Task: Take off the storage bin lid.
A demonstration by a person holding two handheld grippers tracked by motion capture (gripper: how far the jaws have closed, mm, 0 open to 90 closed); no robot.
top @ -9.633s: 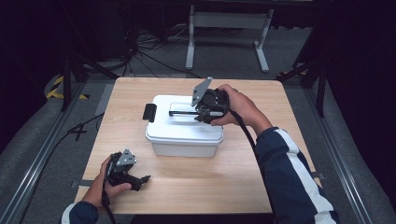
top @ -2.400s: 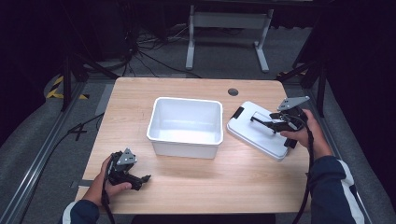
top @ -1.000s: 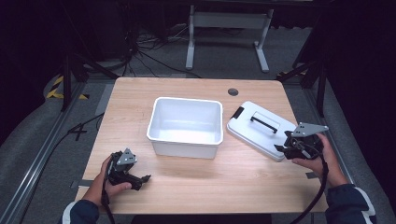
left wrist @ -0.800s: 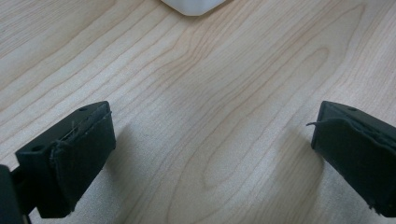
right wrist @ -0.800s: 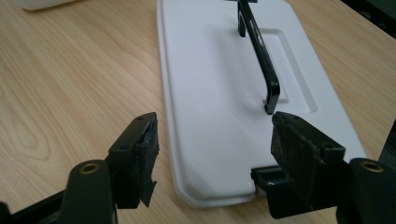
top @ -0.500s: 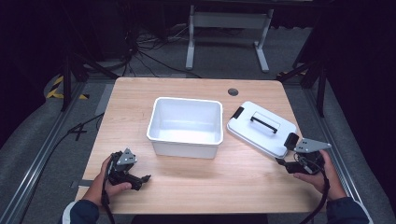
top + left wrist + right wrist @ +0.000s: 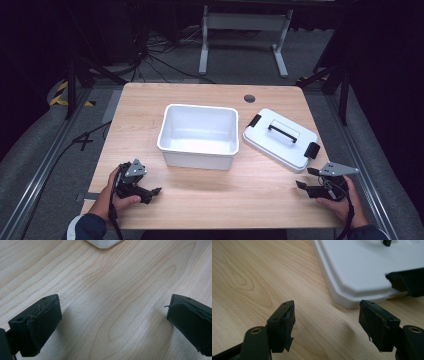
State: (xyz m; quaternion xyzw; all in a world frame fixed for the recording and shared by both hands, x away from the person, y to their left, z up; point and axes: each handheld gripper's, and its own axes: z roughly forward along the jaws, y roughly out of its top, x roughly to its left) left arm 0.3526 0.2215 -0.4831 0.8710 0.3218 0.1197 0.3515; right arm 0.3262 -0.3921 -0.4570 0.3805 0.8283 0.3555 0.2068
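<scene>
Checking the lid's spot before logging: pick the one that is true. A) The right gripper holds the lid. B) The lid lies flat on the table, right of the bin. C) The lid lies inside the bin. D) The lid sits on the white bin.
B: the lid lies handle up on the table beside the open bin, with the right gripper open and apart from it.

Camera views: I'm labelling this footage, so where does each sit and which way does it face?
High view: above the near table edge, facing forward-down; both hands, left gripper, right gripper.
Left gripper view: along its open jaws at the wooden table.
Right gripper view: along its open jaws.
Shared by the high and right gripper views: white plastic lid with black handle.
</scene>
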